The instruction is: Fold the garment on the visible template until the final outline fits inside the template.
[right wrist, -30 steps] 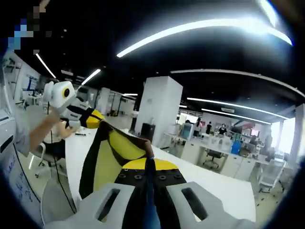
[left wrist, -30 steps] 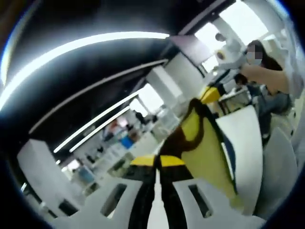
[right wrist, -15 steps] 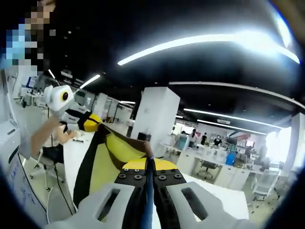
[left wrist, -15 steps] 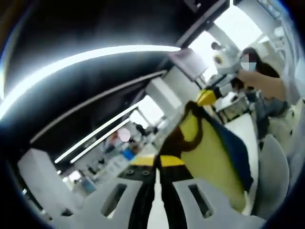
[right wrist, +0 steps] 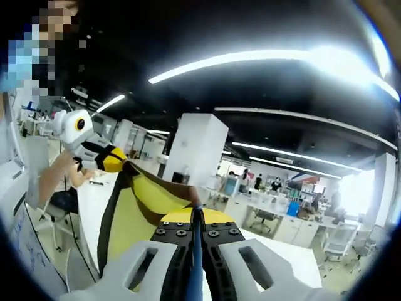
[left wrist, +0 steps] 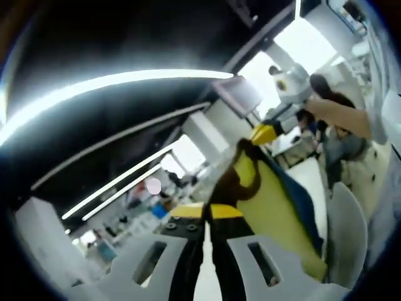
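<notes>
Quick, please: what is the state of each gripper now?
Left gripper: closed on the yellow garment.
Right gripper: closed on the same garment.

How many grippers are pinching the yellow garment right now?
2. The left gripper grips one end of the garment; the right gripper grips the other end. None looks hidden.

yellow garment (left wrist: 276,204), seemingly stretched aloft
</notes>
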Demonstrator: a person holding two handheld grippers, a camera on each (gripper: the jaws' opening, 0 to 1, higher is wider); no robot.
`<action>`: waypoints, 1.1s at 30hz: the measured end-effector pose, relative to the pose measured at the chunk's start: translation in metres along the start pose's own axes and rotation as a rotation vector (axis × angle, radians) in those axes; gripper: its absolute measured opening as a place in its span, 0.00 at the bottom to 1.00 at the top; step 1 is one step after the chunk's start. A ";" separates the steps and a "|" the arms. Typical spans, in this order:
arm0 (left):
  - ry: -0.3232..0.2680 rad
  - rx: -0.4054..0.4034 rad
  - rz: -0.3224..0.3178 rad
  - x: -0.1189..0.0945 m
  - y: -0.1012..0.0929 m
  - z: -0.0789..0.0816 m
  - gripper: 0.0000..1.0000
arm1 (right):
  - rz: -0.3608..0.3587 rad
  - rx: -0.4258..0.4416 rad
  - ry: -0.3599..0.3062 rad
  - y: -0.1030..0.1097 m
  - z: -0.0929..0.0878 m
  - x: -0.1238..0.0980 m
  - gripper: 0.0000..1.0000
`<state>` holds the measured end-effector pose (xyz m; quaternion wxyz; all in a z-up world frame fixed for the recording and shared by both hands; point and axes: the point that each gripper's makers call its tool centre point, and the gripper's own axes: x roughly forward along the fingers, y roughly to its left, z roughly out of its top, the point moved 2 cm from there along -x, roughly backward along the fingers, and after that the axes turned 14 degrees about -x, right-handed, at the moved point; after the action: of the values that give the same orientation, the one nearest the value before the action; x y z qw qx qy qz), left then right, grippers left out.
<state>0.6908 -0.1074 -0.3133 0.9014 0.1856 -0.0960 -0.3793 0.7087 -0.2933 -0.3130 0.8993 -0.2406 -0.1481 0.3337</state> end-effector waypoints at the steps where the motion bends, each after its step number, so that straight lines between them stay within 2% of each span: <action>1: 0.002 -0.002 -0.008 0.000 -0.001 -0.003 0.00 | -0.002 0.004 0.007 0.002 -0.002 0.000 0.03; 9: 0.053 -0.056 -0.067 0.004 -0.009 -0.036 0.00 | -0.006 0.074 0.069 0.025 -0.033 -0.001 0.03; 15: 0.080 -0.103 -0.084 0.010 -0.007 -0.057 0.00 | 0.003 0.100 0.122 0.035 -0.054 0.008 0.03; 22: 0.129 -0.151 -0.089 0.024 0.001 -0.083 0.00 | 0.034 0.153 0.171 0.037 -0.085 0.024 0.03; 33: 0.226 -0.218 -0.068 0.053 0.014 -0.127 0.00 | 0.129 0.225 0.231 0.036 -0.136 0.054 0.03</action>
<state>0.7764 -0.1038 -0.4216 0.9078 0.1315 0.0543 -0.3945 0.7874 -0.2785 -0.4410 0.9083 -0.1840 0.0101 0.3755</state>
